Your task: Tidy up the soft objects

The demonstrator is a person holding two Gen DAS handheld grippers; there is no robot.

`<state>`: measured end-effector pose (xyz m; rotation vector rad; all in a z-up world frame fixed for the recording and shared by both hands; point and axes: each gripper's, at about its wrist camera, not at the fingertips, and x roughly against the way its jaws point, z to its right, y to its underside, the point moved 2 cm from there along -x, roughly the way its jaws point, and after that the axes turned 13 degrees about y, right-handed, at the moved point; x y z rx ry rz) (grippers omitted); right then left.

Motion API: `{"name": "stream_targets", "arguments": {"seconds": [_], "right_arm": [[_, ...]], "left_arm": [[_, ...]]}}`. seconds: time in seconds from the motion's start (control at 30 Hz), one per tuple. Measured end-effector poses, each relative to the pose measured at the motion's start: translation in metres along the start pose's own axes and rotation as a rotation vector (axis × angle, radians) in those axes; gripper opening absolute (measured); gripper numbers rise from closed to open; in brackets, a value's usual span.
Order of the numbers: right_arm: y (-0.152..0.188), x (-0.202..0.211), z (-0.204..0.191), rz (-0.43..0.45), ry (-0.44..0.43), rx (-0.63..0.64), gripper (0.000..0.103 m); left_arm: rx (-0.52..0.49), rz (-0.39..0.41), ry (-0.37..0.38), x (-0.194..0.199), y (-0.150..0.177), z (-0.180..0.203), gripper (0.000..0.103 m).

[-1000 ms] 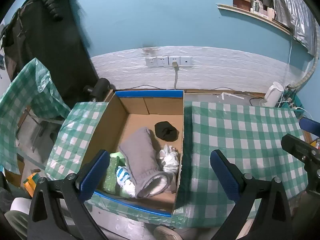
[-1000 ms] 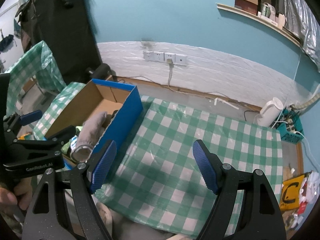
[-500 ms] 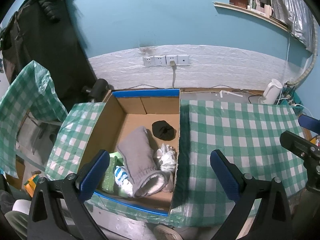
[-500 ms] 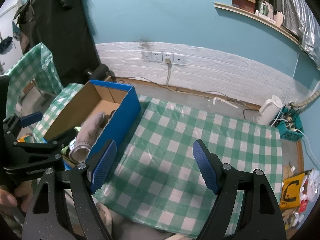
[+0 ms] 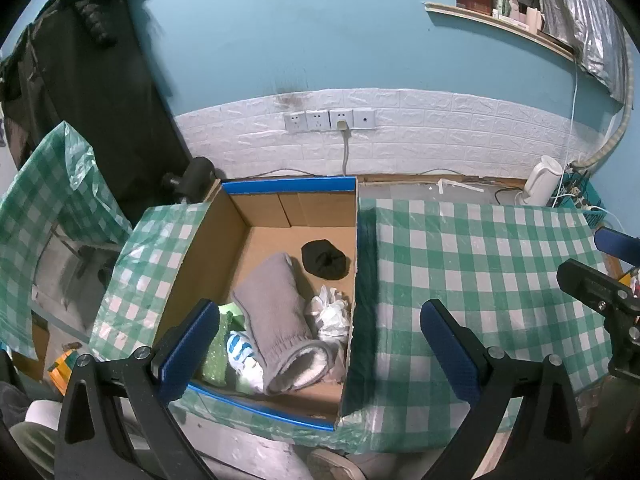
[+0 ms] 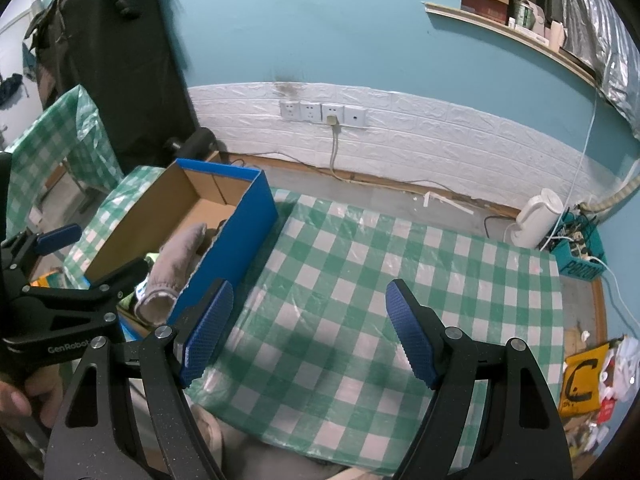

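Soft objects all in cardboard box: grey roll centre, black sock at 1 o'clock, white bag at 3; tablecloth bare; left gripper and right gripper both spread wide, holding nothing; task looks near done.

Blue-edged brown box, grey roll, black sock, green-white checked cloth.

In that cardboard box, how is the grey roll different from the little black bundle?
The grey roll is long, pale and lies near the front of the box; the black bundle is small, round, dark and sits farther back, alone. Both look like soft fabric resting on the box floor.
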<state>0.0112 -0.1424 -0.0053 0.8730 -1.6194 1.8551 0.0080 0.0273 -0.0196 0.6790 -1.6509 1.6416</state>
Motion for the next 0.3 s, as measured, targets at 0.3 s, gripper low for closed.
{"name": "stream_targets", "arguments": {"seconds": [0.3], "right_arm": [[0.0004, -0.0004, 0.0008, -0.001, 0.002, -0.002, 0.078]], "left_arm": [[-0.006, 0.002, -0.003, -0.0008, 0.0013, 0.0033, 0.101]]}}
